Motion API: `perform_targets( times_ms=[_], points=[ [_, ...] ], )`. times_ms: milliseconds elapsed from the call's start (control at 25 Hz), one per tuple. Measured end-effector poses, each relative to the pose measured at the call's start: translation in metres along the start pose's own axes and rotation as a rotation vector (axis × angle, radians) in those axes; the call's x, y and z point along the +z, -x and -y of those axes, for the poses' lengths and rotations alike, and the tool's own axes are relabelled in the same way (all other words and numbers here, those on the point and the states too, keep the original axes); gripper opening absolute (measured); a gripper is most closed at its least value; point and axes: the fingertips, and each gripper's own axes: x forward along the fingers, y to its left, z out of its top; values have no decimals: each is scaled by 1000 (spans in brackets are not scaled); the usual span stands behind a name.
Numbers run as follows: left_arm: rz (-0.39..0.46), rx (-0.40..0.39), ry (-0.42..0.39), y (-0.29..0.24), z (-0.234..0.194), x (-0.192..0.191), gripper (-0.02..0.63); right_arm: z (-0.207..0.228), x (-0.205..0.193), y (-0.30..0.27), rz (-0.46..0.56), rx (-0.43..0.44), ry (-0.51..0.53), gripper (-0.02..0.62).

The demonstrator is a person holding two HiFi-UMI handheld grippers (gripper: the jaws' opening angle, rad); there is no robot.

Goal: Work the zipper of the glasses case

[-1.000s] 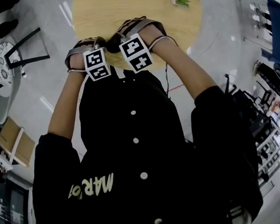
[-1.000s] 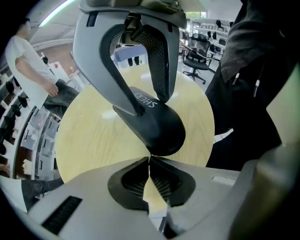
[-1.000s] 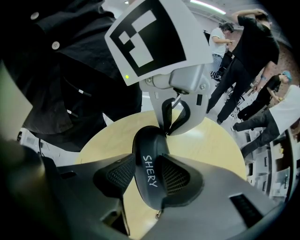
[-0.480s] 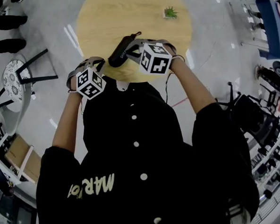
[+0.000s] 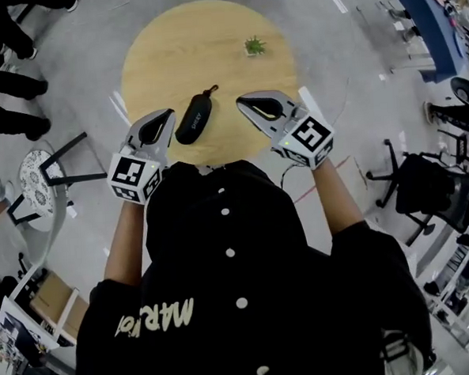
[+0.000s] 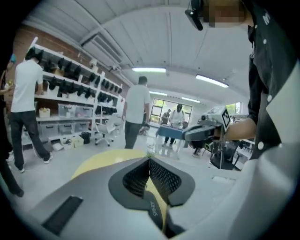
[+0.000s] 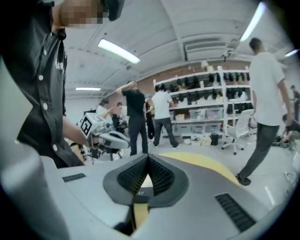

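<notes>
The glasses case (image 5: pixel 194 119), held up between the tools half a second ago, is now lying on the tabletop (image 5: pixel 209 34) close to its near edge; the left gripper (image 5: pixel 167 114) is hovering just beside it and the right gripper (image 5: pixel 242 102) farther off, both with fingers pressed together on nothing. That is suggesting the zipper work is finished or paused; the case is lying flat, its long axis running from the near edge toward the far right, its pull cord (image 5: pixel 211 90) pointing away towards the small plant (image 5: pixel 253 45).
</notes>
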Motion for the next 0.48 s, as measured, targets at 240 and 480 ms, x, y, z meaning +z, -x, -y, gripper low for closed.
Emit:
perform_targets(
  times_ms=[240,480],
  points=[
    [196,109,-50,29,1,99,5,53,88,102,377,-372,-153,3],
    [343,203,-150,66,11,176,3,61,147,181,534,-650,-48,3]
  ],
)
